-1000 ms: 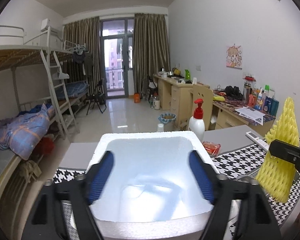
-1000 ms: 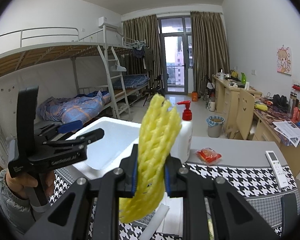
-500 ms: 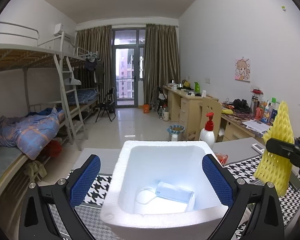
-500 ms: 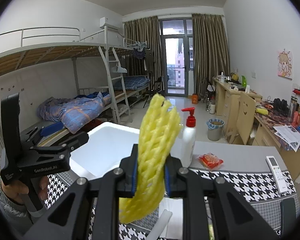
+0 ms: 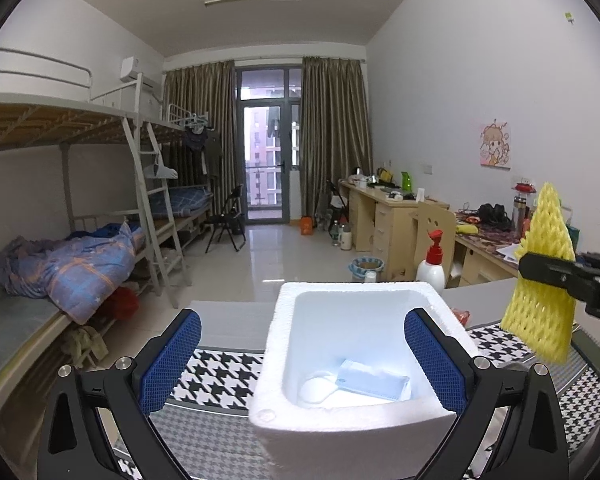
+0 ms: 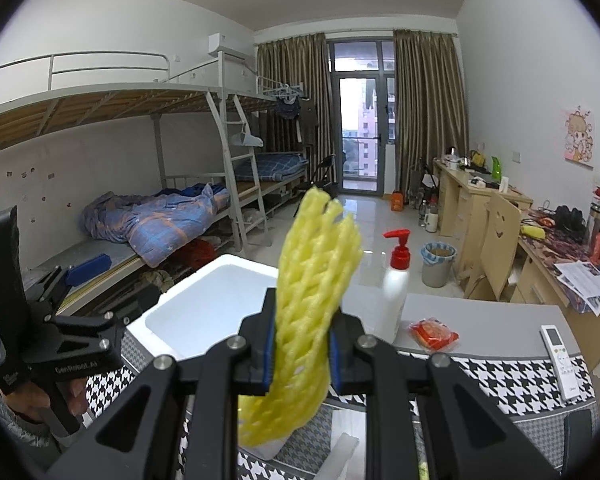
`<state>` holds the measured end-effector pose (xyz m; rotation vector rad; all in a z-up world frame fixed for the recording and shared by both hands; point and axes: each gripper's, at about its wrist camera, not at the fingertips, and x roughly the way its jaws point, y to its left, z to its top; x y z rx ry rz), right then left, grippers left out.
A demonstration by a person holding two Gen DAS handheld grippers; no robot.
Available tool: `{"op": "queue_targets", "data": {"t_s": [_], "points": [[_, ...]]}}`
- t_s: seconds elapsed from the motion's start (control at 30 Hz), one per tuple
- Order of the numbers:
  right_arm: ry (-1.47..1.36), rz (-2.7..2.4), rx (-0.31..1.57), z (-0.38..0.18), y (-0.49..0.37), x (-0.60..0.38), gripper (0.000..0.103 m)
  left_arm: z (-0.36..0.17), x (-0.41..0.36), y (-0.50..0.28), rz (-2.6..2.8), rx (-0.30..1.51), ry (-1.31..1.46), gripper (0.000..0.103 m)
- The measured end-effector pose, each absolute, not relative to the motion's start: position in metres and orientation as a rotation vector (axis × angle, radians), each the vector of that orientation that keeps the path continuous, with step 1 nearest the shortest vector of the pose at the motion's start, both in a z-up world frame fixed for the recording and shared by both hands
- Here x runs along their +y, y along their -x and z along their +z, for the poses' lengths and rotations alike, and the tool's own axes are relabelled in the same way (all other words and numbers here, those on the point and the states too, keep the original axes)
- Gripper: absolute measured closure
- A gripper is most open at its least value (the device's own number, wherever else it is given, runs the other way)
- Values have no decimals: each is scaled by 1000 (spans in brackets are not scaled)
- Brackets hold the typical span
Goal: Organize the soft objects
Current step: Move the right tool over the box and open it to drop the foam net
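Dormitory room: bunk beds along one wall, desks along the other, curtained balcony door at the far end. The tabletop carried a black-and-white houndstooth cloth.

A white foam box stood on the cloth. Inside it lay a blue face mask, loops visible. A pump bottle with a red top stood just behind the box; a red snack packet and a white remote lay farther right.

Left claw: jaws spread wide, nothing between the blue pads except the view of the box's left wall; not gripping.

Right claw: pads pressed on a yellow foam net sleeve, held upright around its middle, to the right of the box and apart from it.

Step in hand, as judged: dropping the sleeve into the box. To do it well, the right claw should carry the sleeve across the right rim until its lower end hangs over the open interior, tip or lower it so the tall upper end does not catch the wall, then release. The sleeve is light and springy; a release from too high could let it bounce out. The left claw should stay clear of the opening, or steady the light box if nudged.

Writing: the left claw's body read roughly "GenRobot.AI" in the right wrist view. Remote and packet labels too small to read.
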<state>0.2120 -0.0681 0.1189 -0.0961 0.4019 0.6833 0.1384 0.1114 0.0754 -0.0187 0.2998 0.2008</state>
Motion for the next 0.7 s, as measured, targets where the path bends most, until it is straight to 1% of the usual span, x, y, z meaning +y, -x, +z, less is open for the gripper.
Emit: {"op": "queue_targets", "data": {"t_s": [0.7], "points": [[127,763,451,121,-227,-30,78,66,125,-119,233,303,34,1]]}}
